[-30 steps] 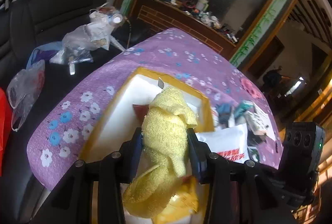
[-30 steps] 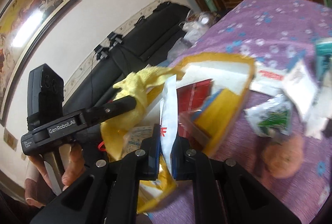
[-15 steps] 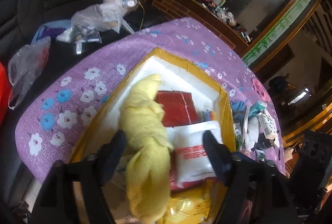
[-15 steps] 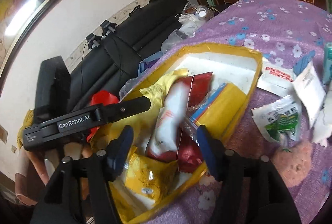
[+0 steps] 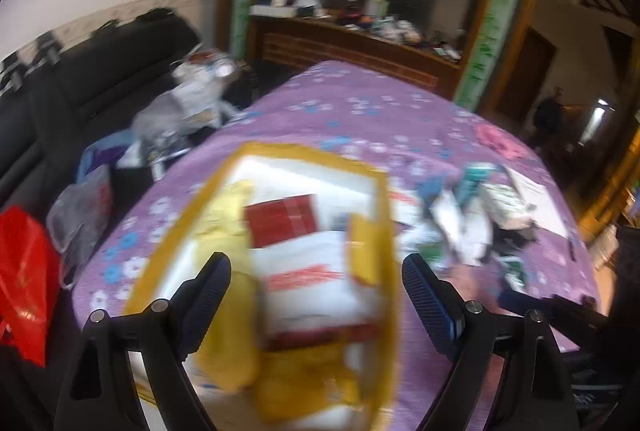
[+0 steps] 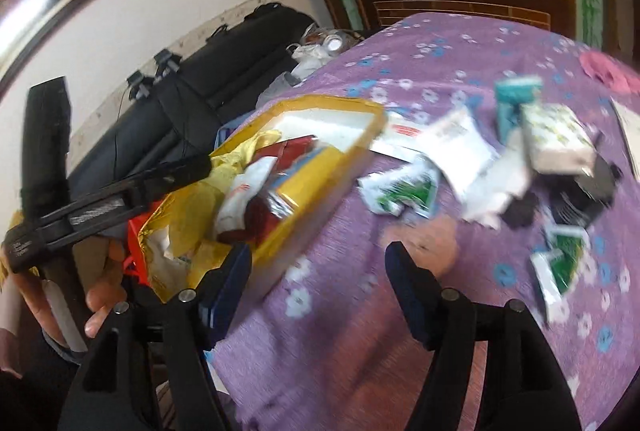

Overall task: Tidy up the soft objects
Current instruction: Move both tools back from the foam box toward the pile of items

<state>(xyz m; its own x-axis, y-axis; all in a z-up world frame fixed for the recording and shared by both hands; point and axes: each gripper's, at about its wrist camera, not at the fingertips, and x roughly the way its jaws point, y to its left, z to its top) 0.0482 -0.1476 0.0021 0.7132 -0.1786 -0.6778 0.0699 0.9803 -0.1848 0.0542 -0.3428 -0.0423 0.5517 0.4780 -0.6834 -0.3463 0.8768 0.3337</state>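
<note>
Purple cloth (image 6: pixel 460 311) littered with packets (image 6: pixel 460 147) beside box (image 6: pixel 320 167)

Your colours: purple and yellow.
You had a purple flowered cloth (image 5: pixel 360 111), a yellow box (image 5: pixel 280 153), a red packet (image 5: pixel 280 219).

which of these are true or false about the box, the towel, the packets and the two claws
1. The yellow towel lies in the yellow box. True.
2. The left claw grips the towel. False: its jaws are opening, nothing pinched.
3. Loose packets lie on the purple cloth beside the box. True.
4. The right claw holds a white packet. False: it is open and empty.
5. The box is empty. False: a red packet lies inside.
</note>
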